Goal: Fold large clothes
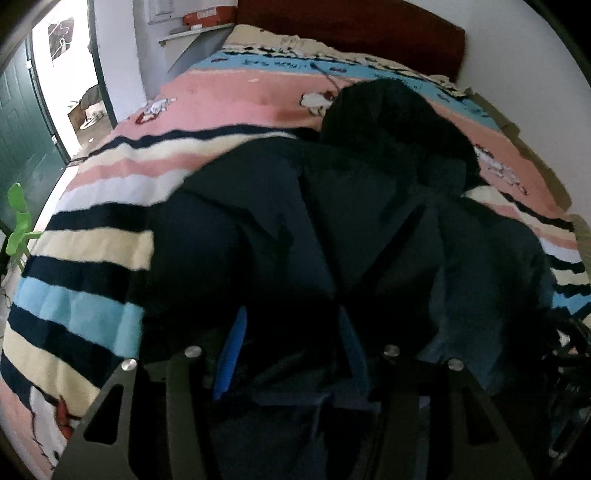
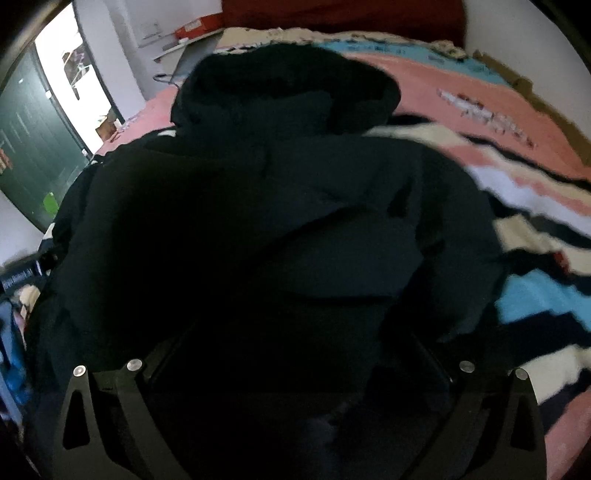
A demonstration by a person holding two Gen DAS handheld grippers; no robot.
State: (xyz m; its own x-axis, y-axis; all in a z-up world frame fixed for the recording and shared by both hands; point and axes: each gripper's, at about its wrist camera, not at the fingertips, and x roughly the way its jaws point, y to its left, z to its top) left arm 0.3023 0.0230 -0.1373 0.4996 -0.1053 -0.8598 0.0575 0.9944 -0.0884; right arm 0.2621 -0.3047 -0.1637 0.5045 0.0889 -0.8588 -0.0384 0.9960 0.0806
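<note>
A large dark navy hooded jacket (image 1: 332, 221) lies spread on the striped bed blanket (image 1: 92, 258), its hood (image 1: 388, 122) toward the headboard. My left gripper (image 1: 291, 350) hangs over the jacket's near hem. Its blue pads (image 1: 229, 354) stand apart, with dark cloth lying loosely between them and the left pad's inner face bare. In the right wrist view the same jacket (image 2: 277, 203) fills the frame, hood (image 2: 280, 85) at the top. My right gripper (image 2: 299, 354) is spread wide just above the near edge; its fingertips are lost in the dark cloth.
The blanket (image 2: 535, 295) reaches well beyond the jacket on both sides. A dark red headboard (image 1: 351, 26) stands at the far end. At the left are a green door (image 1: 26, 140), a bright doorway, a green plastic object (image 1: 18, 221) and a shelf with an orange box (image 1: 210, 16).
</note>
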